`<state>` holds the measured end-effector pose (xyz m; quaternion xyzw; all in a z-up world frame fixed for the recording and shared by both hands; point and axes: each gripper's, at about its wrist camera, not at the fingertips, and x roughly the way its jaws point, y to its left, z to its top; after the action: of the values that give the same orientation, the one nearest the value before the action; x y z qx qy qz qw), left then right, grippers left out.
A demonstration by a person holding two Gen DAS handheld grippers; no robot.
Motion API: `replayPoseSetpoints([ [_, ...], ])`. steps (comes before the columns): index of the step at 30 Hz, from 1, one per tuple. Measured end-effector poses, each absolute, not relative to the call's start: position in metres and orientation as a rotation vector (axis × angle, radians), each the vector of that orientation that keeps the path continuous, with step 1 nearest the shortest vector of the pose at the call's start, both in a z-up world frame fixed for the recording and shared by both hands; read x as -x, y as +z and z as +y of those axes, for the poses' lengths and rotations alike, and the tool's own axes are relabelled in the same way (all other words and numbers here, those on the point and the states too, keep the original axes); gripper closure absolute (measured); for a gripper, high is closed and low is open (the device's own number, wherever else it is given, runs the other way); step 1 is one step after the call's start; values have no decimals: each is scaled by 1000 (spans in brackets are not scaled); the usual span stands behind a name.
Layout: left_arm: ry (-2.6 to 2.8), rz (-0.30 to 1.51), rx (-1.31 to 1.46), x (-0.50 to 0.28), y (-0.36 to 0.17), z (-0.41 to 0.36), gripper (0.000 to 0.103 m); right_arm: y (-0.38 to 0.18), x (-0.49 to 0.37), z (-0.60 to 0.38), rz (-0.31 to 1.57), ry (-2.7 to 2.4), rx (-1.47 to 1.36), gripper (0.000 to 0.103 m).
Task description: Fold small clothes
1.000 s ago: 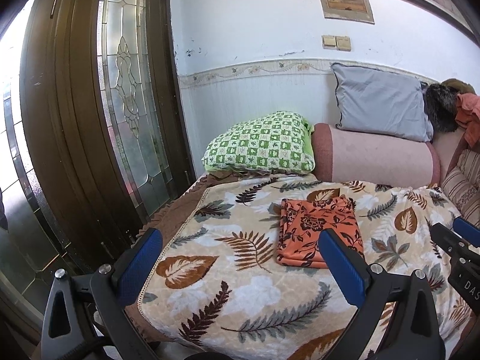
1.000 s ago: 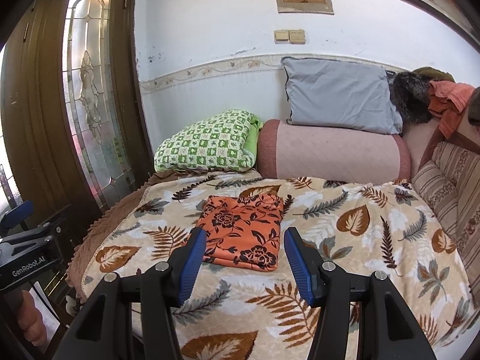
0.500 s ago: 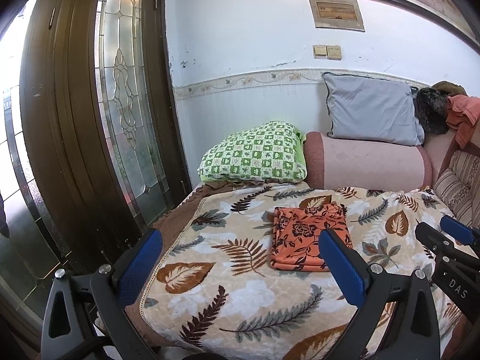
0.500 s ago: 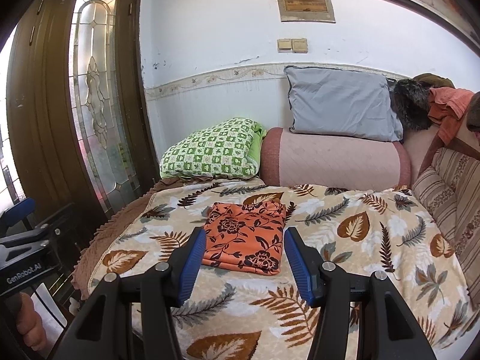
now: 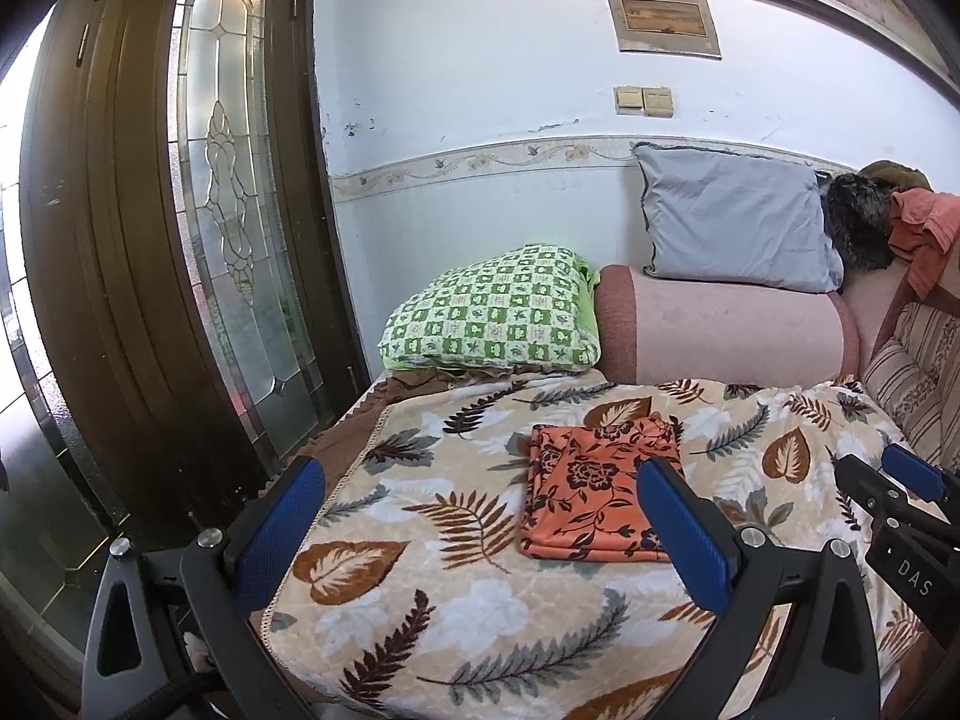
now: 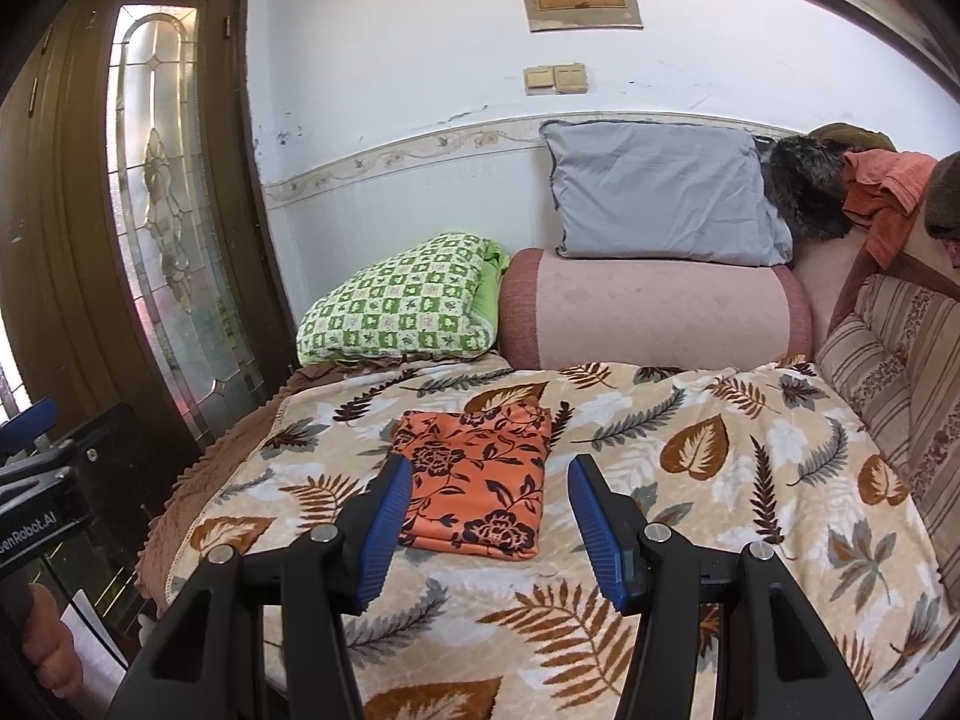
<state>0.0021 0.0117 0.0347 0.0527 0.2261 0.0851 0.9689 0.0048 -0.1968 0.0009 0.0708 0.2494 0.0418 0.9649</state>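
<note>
One folded garment (image 5: 594, 498), orange with a dark flower print, lies flat on the leaf-patterned blanket (image 5: 456, 588) that covers the bed; it forms a tidy rectangle, and its long axis runs from the near edge of the bed toward the pillows at the wall; in the left wrist view the far short edge leans a little to the right; the near short edge faces the cameras. The left gripper (image 5: 480, 540) stands wide, its blue pads far apart and nothing between them; it hangs above the near part of the blanket, apart from the cloth. The right gripper (image 6: 489, 531) is moderately apart too, with empty jaws; the garment (image 6: 477, 486) appears just beyond the gap between its pads, not touched by them. Behind the garment, a green checked pillow (image 6: 402, 300) and a pink bolster (image 6: 654, 315) lie side by side against the wall; a grey pillow (image 6: 660, 195) leans on top of the bolster. A wooden door with patterned glass (image 5: 228, 252) stands at the left of the bed.
</note>
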Motion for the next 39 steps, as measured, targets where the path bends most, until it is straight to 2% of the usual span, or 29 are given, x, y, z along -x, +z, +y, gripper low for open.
replayPoseSetpoints([
  [27, 149, 489, -116, -17, 22, 5, 0, -20, -23, -196, 550, 93, -160, 45],
  [39, 173, 482, -93, -23, 18, 23, 0, -8, -34, -174, 546, 85, -149, 45],
])
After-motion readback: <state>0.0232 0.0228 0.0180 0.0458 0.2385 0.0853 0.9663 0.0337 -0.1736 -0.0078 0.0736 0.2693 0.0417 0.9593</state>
